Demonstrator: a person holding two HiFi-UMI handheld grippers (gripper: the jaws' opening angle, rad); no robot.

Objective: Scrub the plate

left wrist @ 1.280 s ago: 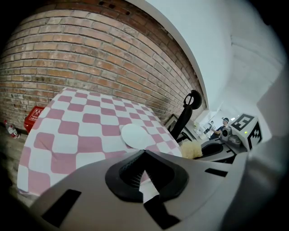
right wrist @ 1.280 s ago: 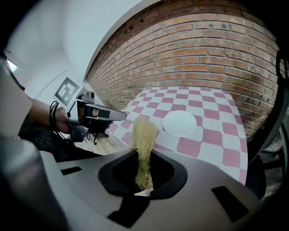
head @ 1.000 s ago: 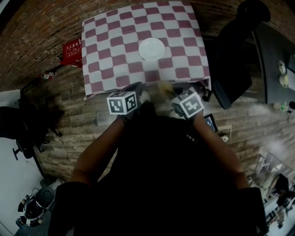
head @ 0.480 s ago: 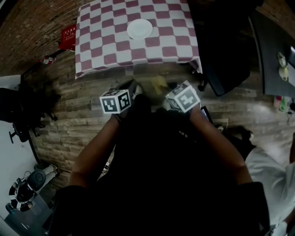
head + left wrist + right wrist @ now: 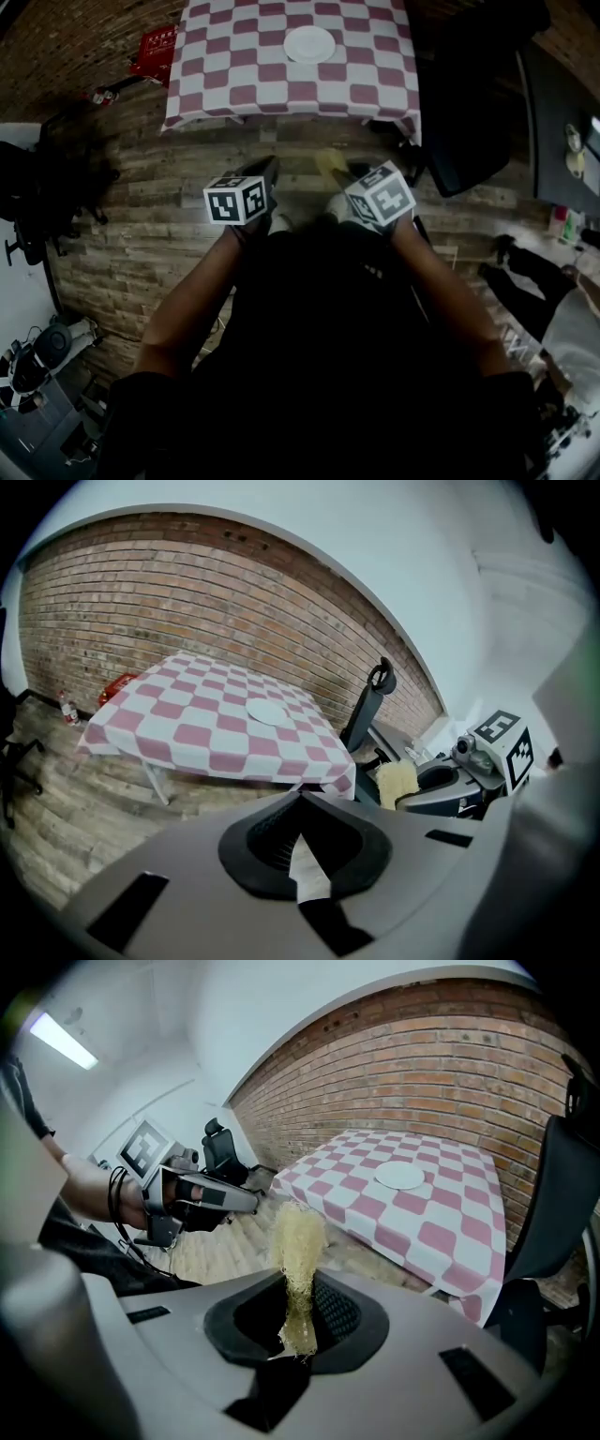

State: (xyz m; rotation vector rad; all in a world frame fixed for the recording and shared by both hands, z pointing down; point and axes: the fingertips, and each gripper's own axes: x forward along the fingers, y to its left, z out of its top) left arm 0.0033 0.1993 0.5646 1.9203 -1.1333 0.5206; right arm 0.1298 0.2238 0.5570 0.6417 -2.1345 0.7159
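So, the round white ceramic plate [image 5: 309, 43] is seen on the red-and-white checked tablecloth [image 5: 234, 75], far ahead. Both grippers are held well short of it, over the wooden plank floor [image 5: 159, 216]. The left gripper [image 5: 270, 172] is clenched shut. A yellow fibrous scrubber [image 5: 298, 1232] is pinched in the right gripper [image 5: 298, 1309]. A black office chair [image 5: 469, 122] is parked just right of the table, and a red box [image 5: 155, 47] is spotted at its left.

cloth table cover [image 5: 234, 58]; smooth plate [image 5: 309, 43]; rough fibrous scrubber [image 5: 298, 1241]; wood plank floor [image 5: 155, 234]
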